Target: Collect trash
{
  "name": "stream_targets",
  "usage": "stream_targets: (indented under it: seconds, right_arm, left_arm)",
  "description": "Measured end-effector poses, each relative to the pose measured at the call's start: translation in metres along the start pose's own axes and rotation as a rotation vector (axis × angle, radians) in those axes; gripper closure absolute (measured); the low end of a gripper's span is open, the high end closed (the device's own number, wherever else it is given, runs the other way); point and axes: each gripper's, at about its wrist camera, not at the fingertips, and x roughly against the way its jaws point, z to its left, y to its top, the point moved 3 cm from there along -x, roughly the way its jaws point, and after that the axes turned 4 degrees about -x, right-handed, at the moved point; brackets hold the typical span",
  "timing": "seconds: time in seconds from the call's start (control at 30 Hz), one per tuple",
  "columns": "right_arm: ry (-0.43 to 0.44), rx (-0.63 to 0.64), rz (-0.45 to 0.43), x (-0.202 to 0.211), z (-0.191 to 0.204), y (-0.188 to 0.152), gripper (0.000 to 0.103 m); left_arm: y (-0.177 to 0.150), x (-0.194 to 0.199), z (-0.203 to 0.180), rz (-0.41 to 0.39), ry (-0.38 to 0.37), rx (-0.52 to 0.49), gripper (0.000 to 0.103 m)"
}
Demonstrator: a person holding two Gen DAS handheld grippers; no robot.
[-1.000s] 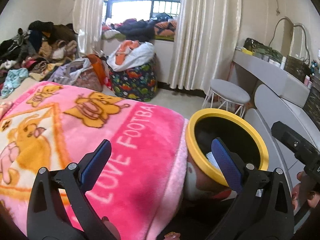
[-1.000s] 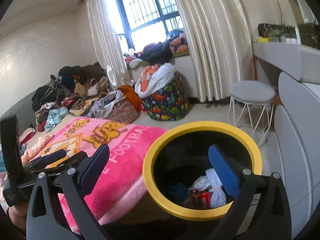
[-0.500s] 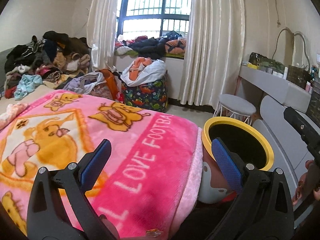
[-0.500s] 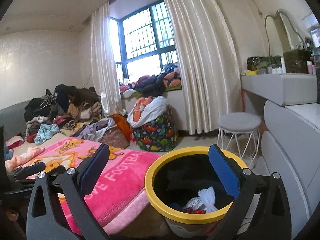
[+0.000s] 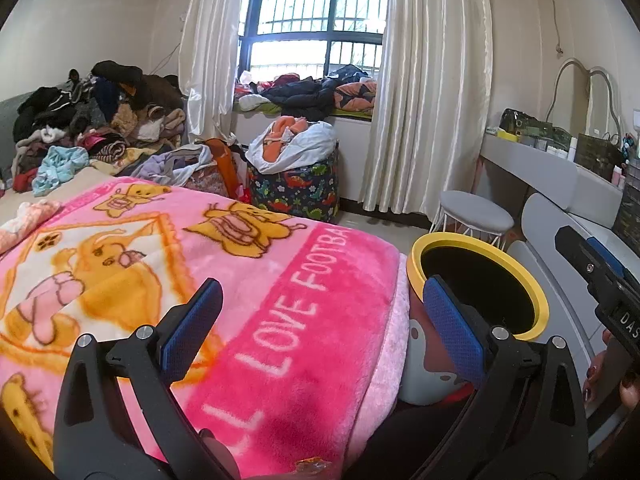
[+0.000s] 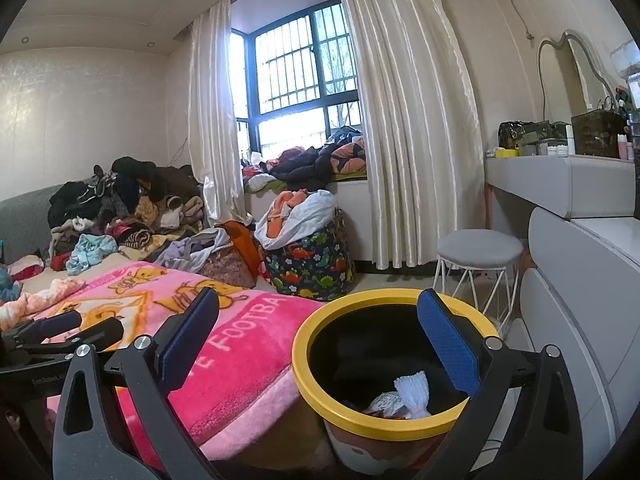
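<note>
Both your left tongs (image 5: 320,316) and right tongs (image 6: 316,332) gape wide and hold nothing. The yellow-rimmed trash bin (image 6: 394,420) stands beside the pink blanket (image 5: 248,300), wrappers (image 6: 390,402) already inside. Scan the bed for remaining litter, approaching low and squarely.

My left tongs (image 5: 320,328): matte black plastic arms, triangular cut-outs in each, silver screws at the joints, blue dimpled pads (image 5: 452,324) on the inner faces. My right tongs (image 6: 316,340): identical build, same blue pads (image 6: 448,344). Right of the left tongs, my fingers (image 5: 596,376) show dark red nail polish.
</note>
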Motion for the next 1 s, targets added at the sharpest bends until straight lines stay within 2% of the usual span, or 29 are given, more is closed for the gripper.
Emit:
stream_targets:
  seconds: [1.0]
  right_arm:
    - [-0.01,-0.005,-0.004,0.0022,-0.0025,-0.0059,0.006]
  left_arm:
    - [0.0003,-0.0006,-0.0042,-0.005,-0.004,-0.003,0.011]
